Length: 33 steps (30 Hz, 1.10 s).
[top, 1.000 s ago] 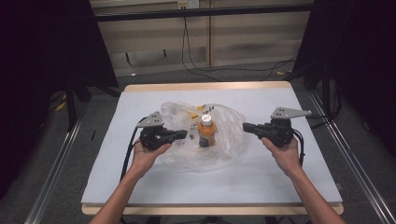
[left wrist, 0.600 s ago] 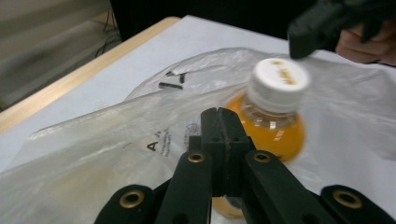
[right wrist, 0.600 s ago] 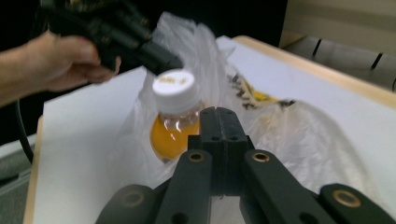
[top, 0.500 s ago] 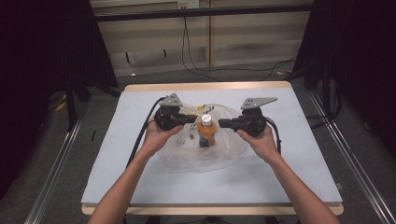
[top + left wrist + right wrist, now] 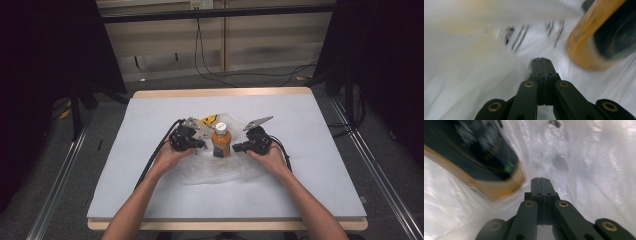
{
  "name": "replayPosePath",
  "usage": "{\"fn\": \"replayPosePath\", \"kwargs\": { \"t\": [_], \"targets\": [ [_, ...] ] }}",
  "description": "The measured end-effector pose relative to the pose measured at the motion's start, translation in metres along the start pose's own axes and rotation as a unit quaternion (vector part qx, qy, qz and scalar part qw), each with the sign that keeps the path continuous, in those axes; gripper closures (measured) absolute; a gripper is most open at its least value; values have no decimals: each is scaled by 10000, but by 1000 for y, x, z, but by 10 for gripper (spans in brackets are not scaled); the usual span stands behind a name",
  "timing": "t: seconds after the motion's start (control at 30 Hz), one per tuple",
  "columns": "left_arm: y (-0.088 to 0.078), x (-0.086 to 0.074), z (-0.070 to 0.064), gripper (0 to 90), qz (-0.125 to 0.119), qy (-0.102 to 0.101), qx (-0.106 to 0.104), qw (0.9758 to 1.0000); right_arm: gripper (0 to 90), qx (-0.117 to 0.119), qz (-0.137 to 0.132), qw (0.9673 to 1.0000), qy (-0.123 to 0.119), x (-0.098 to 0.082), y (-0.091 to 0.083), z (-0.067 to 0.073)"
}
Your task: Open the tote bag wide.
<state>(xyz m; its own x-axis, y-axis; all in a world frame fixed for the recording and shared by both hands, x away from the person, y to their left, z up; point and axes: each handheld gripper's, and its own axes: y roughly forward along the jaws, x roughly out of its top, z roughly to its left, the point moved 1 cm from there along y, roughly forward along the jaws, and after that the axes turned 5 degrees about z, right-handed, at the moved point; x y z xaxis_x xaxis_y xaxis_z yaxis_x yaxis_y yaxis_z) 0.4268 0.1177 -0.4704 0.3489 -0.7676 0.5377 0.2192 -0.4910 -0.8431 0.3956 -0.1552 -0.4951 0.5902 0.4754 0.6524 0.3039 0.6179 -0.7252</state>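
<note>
Standing upright on the middle of the table, the small orange-filled plastic bottle with a white cap and dark label (image 5: 221,141) rests on a crumpled clear plastic bag (image 5: 220,167). It looks light but rigid and smooth, likely to tip if nudged high, so its mid-body is the safer place to clamp. By contrast the film looks thin, limp and slippery, best pinched at a loose edge. Flanking the bottle, the left gripper (image 5: 201,145) and right gripper (image 5: 236,148) both have their jaws pressed together on nothing. Motion blur smears both gripper views, the label print is unreadable, and a yellow item (image 5: 210,120) behind stays half hidden. Beneath everything lies the pale grey tabletop (image 5: 310,150).
</note>
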Motion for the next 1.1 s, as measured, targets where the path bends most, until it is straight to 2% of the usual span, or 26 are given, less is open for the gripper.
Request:
{"fn": "replayPosePath", "kwargs": {
  "t": [0.03, 0.07, 0.13, 0.17, 0.2, 0.23, 0.27, 0.3, 0.37, 0.4, 0.47, 0.5, 0.57, 0.6, 0.63, 0.7, 0.73, 0.77, 0.8, 0.9, 0.97, 1.07, 1.1],
  "targets": [
    [2, -4, -1, 900, -8, -106, 42, 9999, 900, 2, -13, 10000, -23, -1, 0, -2],
    [2, -7, -1, 900, 99, -67, 146, 9998, 900, -55, 18, 10000, -39, -1, -1, -2],
    [1, -11, -1, 900, 117, -34, 140, 9998, 900, -211, 117, 9995, -190, 0, -4, -4],
    [-4, -17, 1, 900, 227, -16, 256, 9994, 900, -295, 180, 9991, -239, 0, -6, -5],
    [-8, -20, 2, 900, 311, 25, 240, 9992, 900, -391, 258, 9984, -319, -1, -9, -8],
    [-11, -24, 3, 900, 421, 79, 301, 9986, 900, -485, 372, 9976, -329, -2, -14, -10],
    [-11, -24, 3, 900, 421, 79, 301, 9986, 900, -485, 372, 9976, -329, -2, -14, -10],
    [-18, -31, 5, 900, 640, 237, 450, 9967, 900, -748, 508, 9946, -518, -5, -22, -17],
    [-23, -37, 7, 900, 706, 183, 467, 9962, 900, -947, 637, 9919, -564, -10, -32, -24],
    [-23, -37, 7, 900, 706, 183, 467, 9962, 900, -947, 637, 9919, -564, -10, -32, -24],
    [-31, -44, 10, 900, 921, 372, 517, 9937, 900, -1095, 766, 9893, -579, -19, -46, -35],
    [-32, -45, 10, 900, 955, 387, 505, 9934, 900, -1157, 815, 9884, -552, -22, -50, -37],
    [-33, -47, 11, 900, 991, 402, 495, 9930, 900, -1147, 857, 9879, -589, -27, -56, -40],
    [-36, -49, 11, 900, 1084, 447, 439, 9921, 900, -1145, 919, 9874, -593, -28, -58, -41],
    [-37, -50, 11, 900, 1095, 461, 446, 9919, 900, -1160, 962, 9864, -661, -29, -60, -41],
    [-39, -51, 10, 900, 1161, 470, 427, 9912, 900, -1310, 1103, 9822, -768, -30, -63, -39],
    [-40, -52, 10, 900, 1171, 472, 400, 9912, 900, -1246, 1118, 9827, -796, -31, -64, -39],
    [-41, -53, 11, 900, 1185, 530, 388, 9908, 900, -1261, 1200, 9813, -825, -32, -66, -39],
    [-41, -54, 10, 900, 1184, 474, 398, 9910, 900, -1256, 1266, 9805, -826, -32, -68, -39],
    [-42, -56, 10, 900, 1139, 541, 410, 9912, 900, -1216, 1306, 9802, -859, -36, -72, -41],
    [-43, -57, 10, 900, 1124, 467, 368, 9919, 900, -1259, 1319, 9793, -883, -37, -73, -40],
    [-43, -58, 10, 900, 1081, 498, 412, 9920, 900, -1306, 1372, 9780, -876, -38, -74, -38],
    [-43, -58, 11, 900, 1073, 499, 383, 9922, 900, -1290, 1345, 9789, -833, -38, -74, -39]
  ]
}}
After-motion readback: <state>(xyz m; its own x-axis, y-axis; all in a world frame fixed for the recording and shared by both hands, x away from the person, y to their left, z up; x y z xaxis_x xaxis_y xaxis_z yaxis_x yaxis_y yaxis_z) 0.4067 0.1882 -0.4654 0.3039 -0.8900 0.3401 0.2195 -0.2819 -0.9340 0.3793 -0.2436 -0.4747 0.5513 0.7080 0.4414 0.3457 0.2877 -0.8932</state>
